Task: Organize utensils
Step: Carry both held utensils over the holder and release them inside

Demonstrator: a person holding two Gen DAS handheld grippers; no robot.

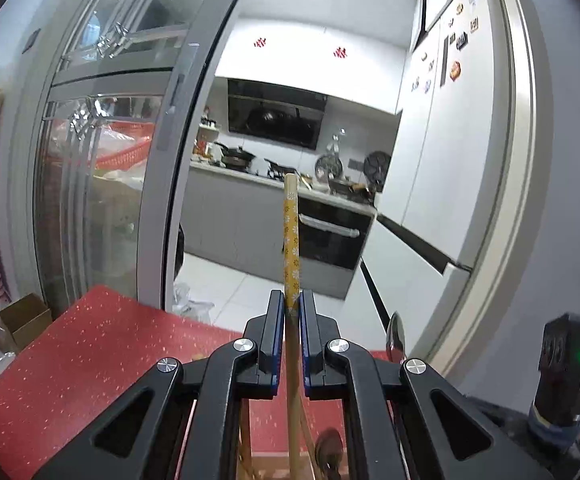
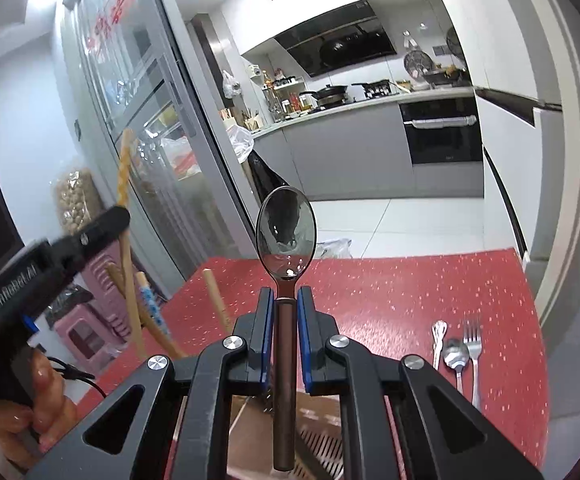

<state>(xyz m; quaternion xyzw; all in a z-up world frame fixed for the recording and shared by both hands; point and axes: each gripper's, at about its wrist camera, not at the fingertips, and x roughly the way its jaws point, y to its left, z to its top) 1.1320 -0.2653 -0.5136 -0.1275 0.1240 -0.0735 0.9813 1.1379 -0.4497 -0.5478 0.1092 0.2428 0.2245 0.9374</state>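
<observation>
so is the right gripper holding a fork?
No, the right gripper is shut on a spoon; the fork lies on the red table.

A home, looking from a dining spot into its kitchen; a red speckled surface [image 2: 410,292] stands by an open sliding glass door [image 1: 193,184]; beyond it runs a grey counter with a wok [image 2: 330,94] on the hob, a black range hood [image 1: 275,118] above, and a built-in oven [image 2: 442,134] below; a white fridge [image 1: 458,120] carries magnets; a fork [image 2: 473,346] and spoons lie on the red surface; stacked pink plastic stools [image 2: 97,312] sit on the floor.
</observation>
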